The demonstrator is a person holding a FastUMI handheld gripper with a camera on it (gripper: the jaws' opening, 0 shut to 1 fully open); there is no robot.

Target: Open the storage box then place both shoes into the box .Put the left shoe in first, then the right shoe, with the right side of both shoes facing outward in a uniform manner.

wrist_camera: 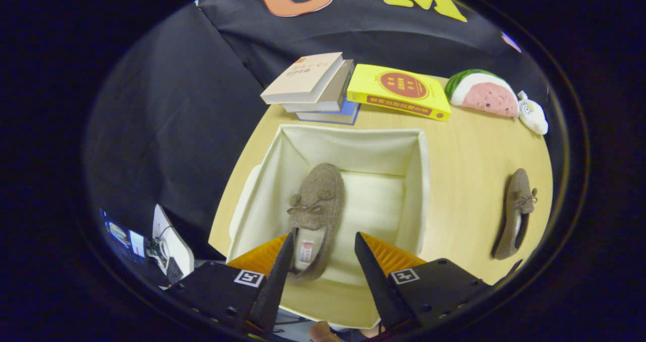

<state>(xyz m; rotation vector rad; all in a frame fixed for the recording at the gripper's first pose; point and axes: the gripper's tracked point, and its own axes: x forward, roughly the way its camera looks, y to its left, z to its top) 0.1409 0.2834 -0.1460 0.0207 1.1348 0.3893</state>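
Fingers (323, 246) spread wide, gripping nothing, above open cream fabric storage box (419, 180). Inside, one brown felt moccasin shoe (315, 206) along left wall. Matching second shoe (515, 213) on light wooden bench (469, 145), right of box.

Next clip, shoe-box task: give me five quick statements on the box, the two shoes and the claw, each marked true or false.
1. One brown shoe lies inside the open storage box. True.
2. The second shoe is also in the box. False: it lies on the table, beside the box.
3. The claw is shut on a shoe. False: its fingers stand apart, open above the box.
4. A stack of books sits beyond the box. True.
5. The box lid is closed. False: the box is open.
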